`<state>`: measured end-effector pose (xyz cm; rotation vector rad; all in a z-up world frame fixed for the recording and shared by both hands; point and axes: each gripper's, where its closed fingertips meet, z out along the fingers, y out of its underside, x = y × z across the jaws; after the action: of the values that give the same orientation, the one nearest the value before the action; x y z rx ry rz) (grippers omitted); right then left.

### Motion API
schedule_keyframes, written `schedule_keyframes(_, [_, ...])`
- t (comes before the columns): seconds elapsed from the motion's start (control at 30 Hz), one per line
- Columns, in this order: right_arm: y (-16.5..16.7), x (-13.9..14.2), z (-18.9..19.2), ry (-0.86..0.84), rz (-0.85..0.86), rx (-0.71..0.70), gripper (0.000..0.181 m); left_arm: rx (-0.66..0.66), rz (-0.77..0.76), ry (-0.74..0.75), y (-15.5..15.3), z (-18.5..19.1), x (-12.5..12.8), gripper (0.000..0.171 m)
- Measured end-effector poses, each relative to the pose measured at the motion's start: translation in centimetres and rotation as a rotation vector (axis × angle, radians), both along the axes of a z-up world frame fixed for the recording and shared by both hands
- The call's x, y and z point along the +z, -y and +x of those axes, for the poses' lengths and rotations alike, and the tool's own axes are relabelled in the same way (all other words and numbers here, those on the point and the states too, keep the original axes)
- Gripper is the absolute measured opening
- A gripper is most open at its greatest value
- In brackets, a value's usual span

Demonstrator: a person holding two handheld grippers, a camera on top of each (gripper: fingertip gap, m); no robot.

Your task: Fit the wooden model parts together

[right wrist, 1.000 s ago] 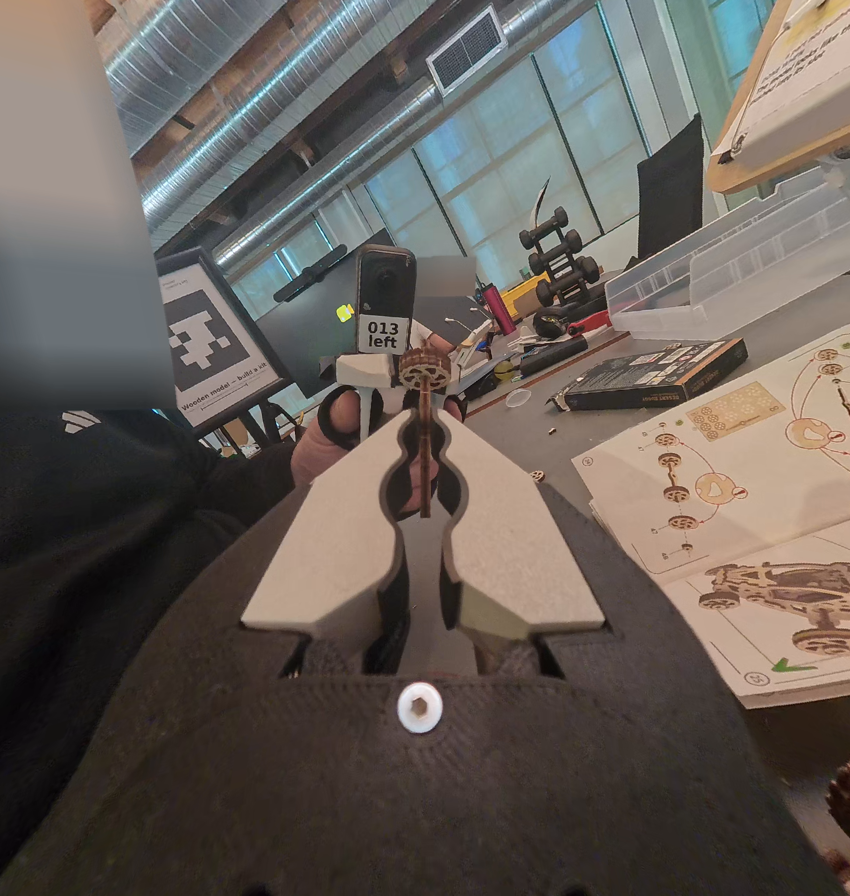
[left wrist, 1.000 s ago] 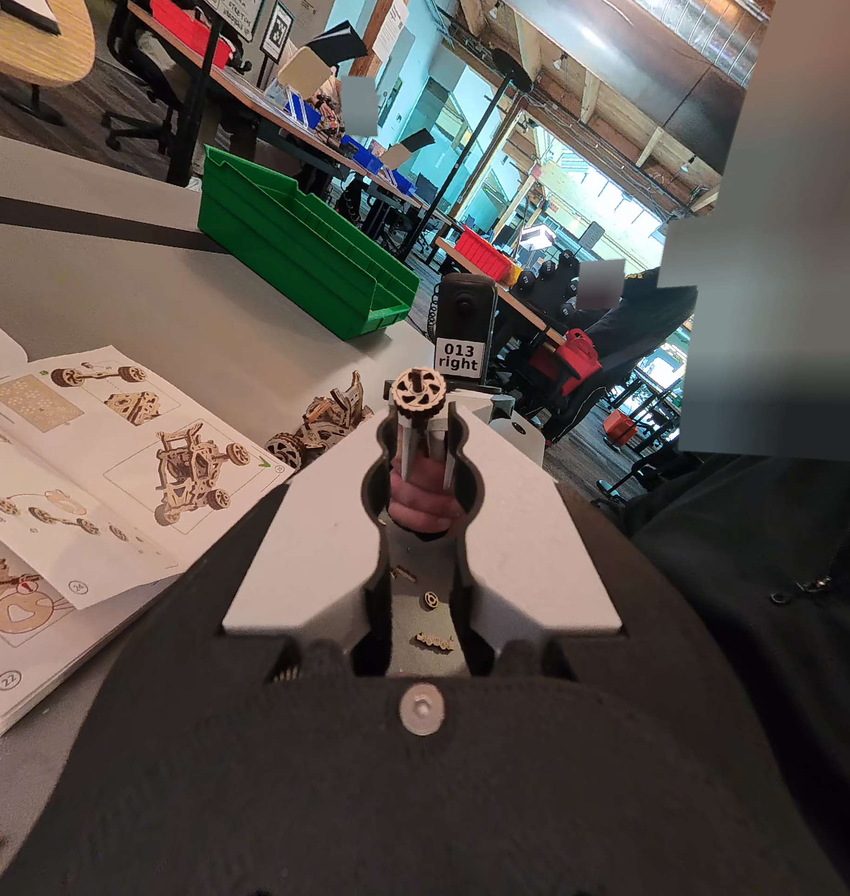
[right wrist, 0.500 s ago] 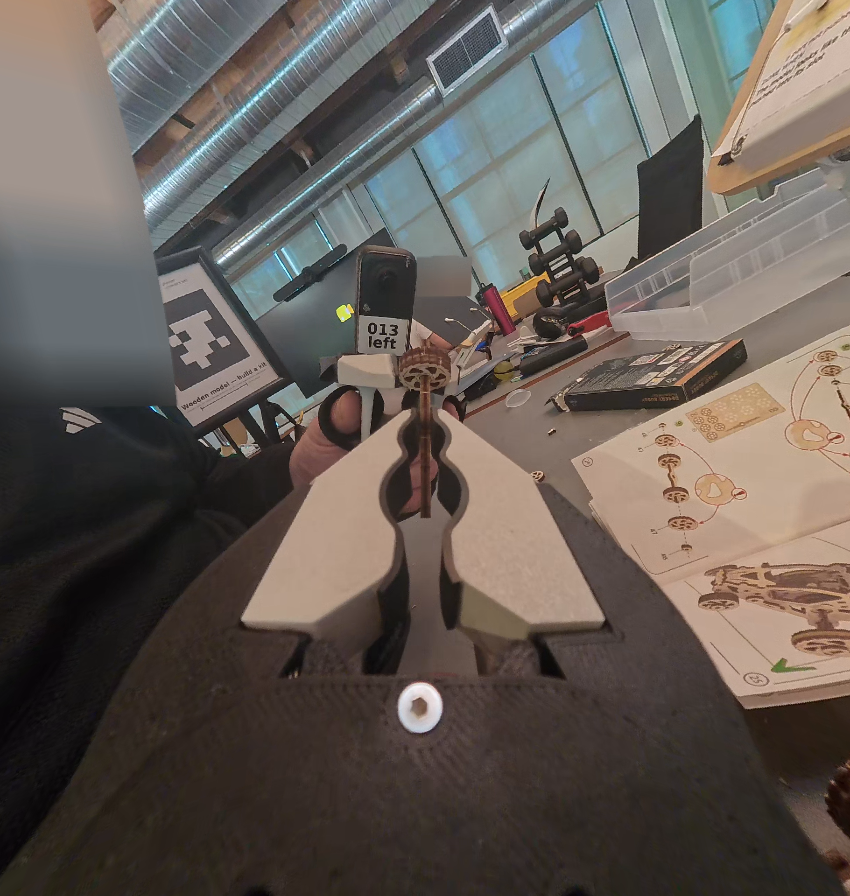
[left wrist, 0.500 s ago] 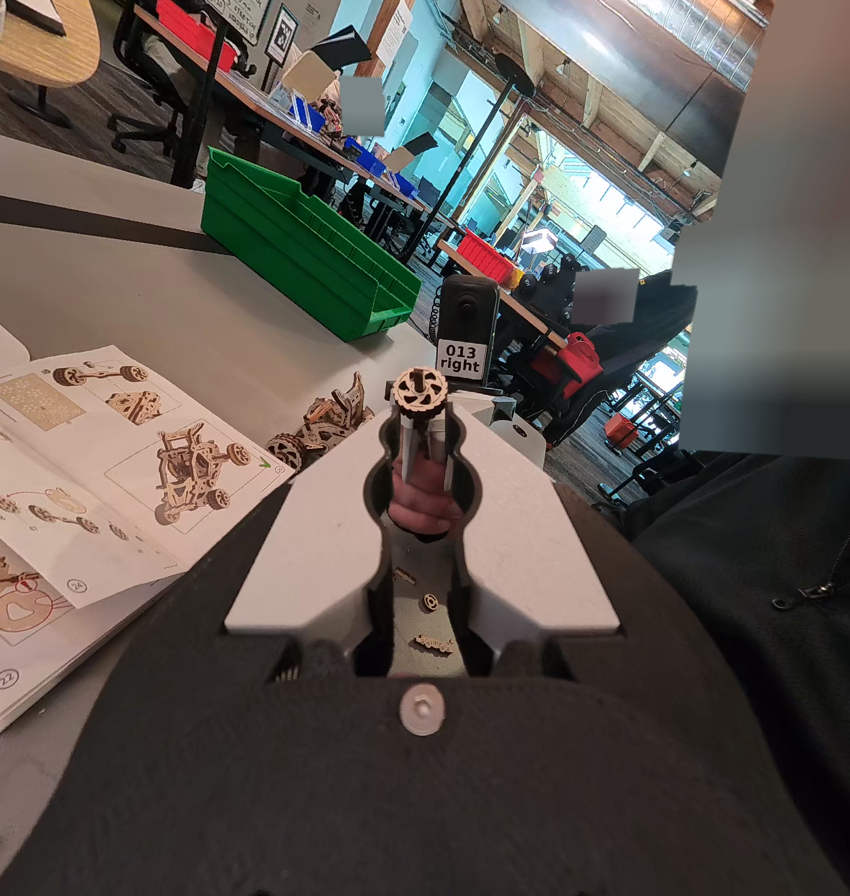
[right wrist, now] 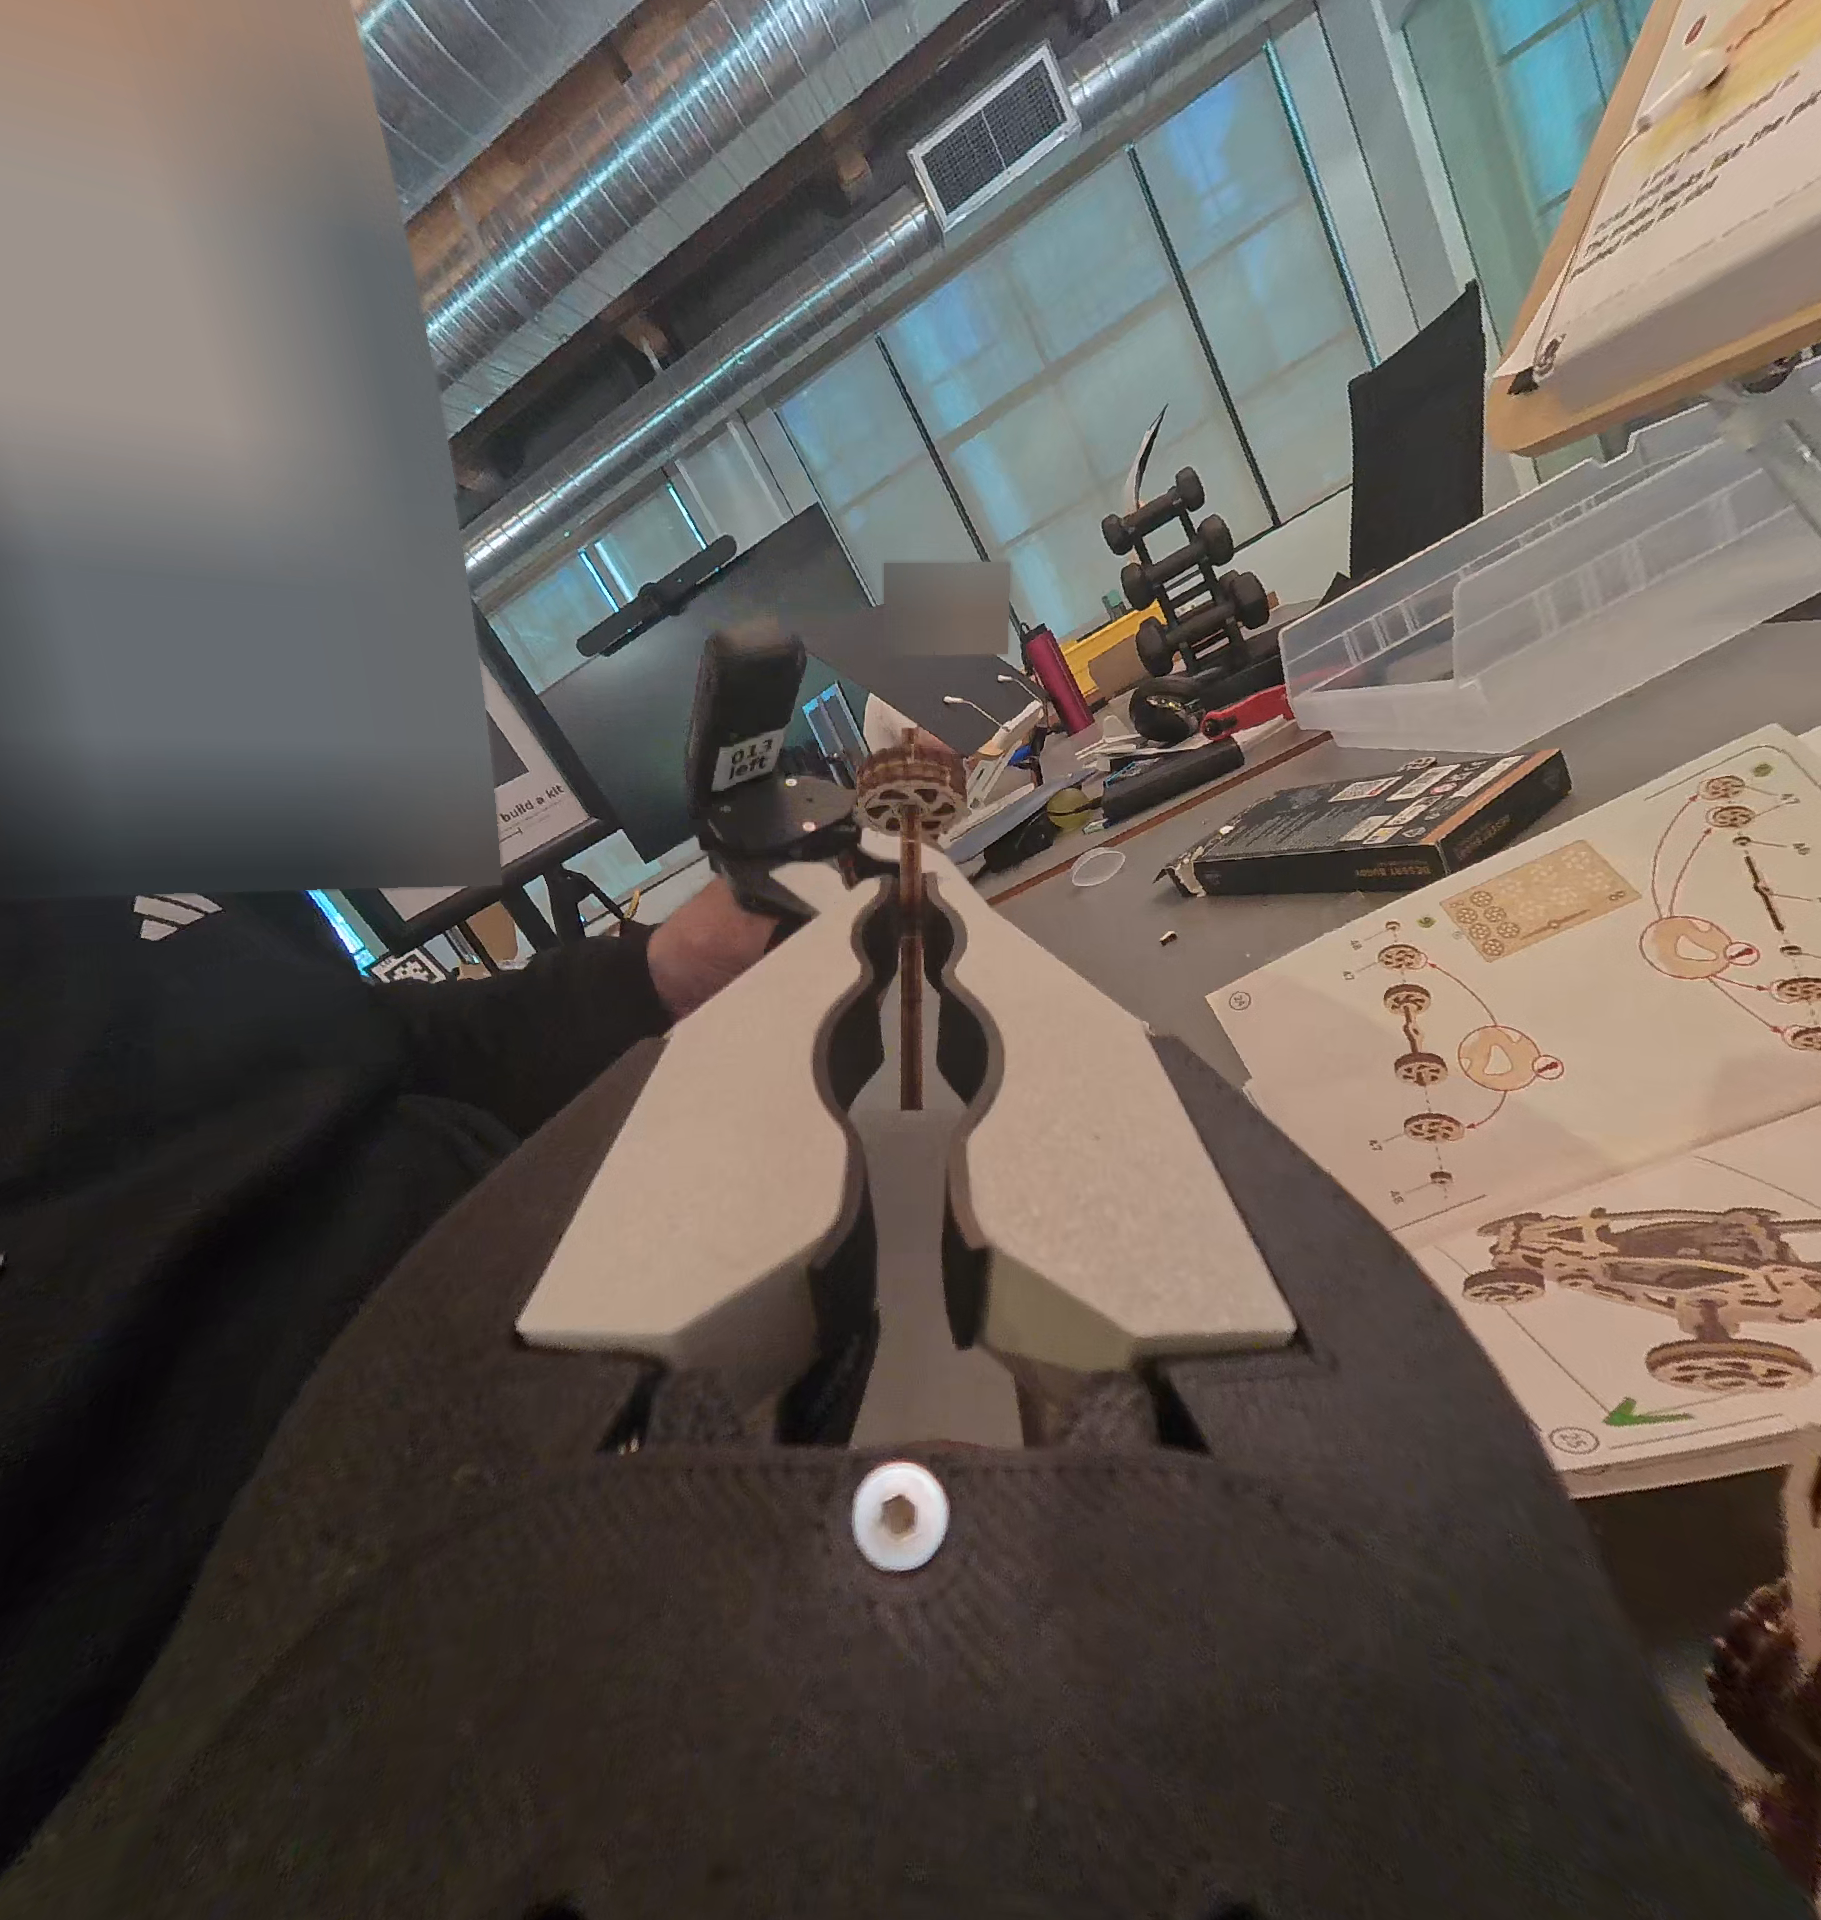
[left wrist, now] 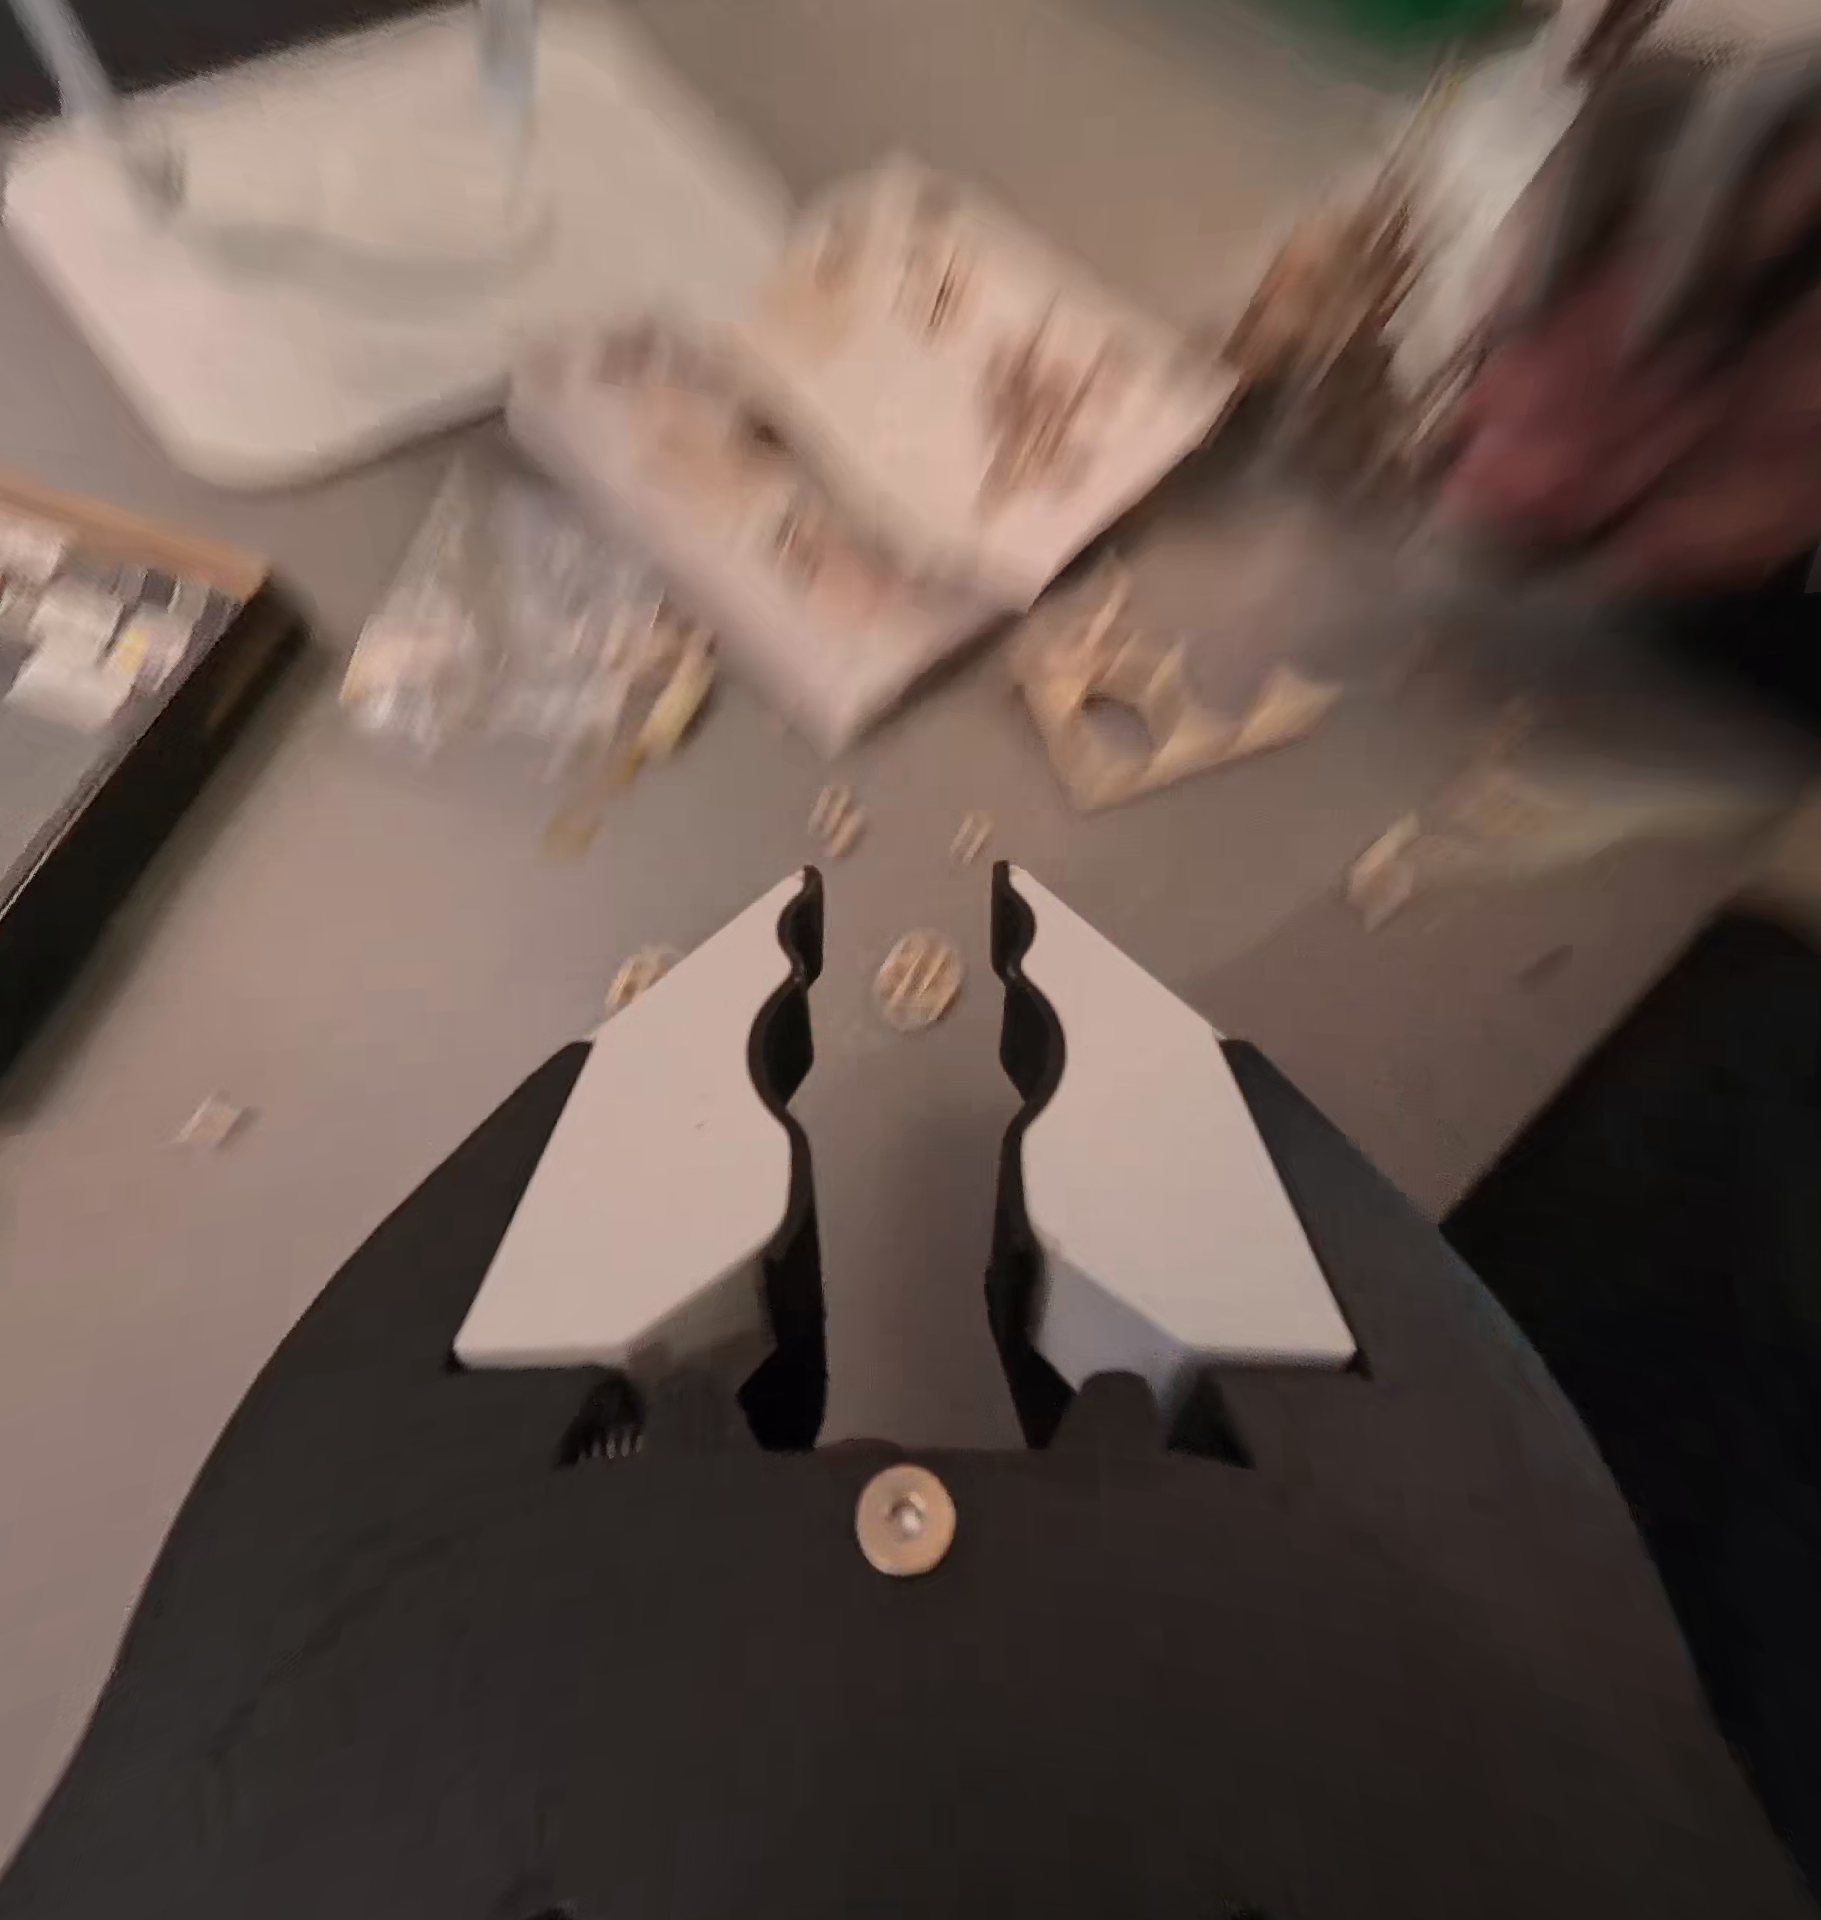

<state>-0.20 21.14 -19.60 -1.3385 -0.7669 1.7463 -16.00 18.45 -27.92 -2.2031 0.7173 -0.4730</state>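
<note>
above the grey table (left wrist: 386,1039), in the left wrist view, we see our left gripper (left wrist: 901,883) pointing down at the surface with its two pale fingers (left wrist: 677,1122) spread apart and nothing between them. the whole view is smeared with motion blur. a small round wooden disc (left wrist: 918,979) lies on the table in the gap just past the fingertips, and more small wooden bits (left wrist: 838,812) are scattered beyond it. farther on we make out a pale instruction booklet (left wrist: 885,447), a cut-out wooden sheet (left wrist: 1166,707) beside it, a crinkled clear bag (left wrist: 532,623) and a dark box (left wrist: 75,665) at the left edge; finer detail is lost in the blur.

in the right wrist view, our right gripper (right wrist: 908,883) is held up off the table, its fingers (right wrist: 750,1143) closed on a thin wooden axle (right wrist: 911,997) that runs upright between them. a wooden wheel (right wrist: 908,795) sits on the top end of the axle, just above the fingertips. behind it we see the left gripper (right wrist: 771,821) tilted away, apart from the wheel. to the right, the open instruction booklet (right wrist: 1571,1039) lies on the table, with a dark box (right wrist: 1384,821) beyond it and a clear plastic tray (right wrist: 1571,623) farther back. part of a wooden model (right wrist: 1820,1662) shows at the lower right corner.
</note>
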Motion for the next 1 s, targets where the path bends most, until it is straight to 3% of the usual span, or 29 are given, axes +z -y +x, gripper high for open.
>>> schedule_keyframes(0.1, [0.0,-0.4,-0.3,0.017,0.003,0.001,0.001,-0.007,-0.053,-0.106,0.9,-0.9,-3.2,0.03])
schedule_keyframes(0.33, [0.0,-0.8,-0.4,0.038,0.008,-0.003,0.001,-0.033,-0.123,-0.16,0.3,1.5,-7.3,0.032])
schedule_keyframes(0.47, [0.1,-0.7,-0.4,0.041,0.017,-0.003,0.001,0.007,-0.113,-0.141,0.0,1.5,-7.3,0.018])
schedule_keyframes(0.67, [0.4,-0.6,-0.5,0.048,0.038,0.0,0.0,0.006,-0.103,-0.09,0.3,1.6,-7.1,0.017])
schedule_keyframes(0.8, [0.4,-0.6,-0.5,0.05,0.04,-0.002,0.0,-0.011,-0.129,-0.133,0.8,1.1,-7.3,0.032])
schedule_keyframes(1.0, [0.5,-0.6,-0.6,0.055,0.048,-0.001,0.001,-0.051,-0.135,-0.179,1.1,1.1,-7.4,0.018])
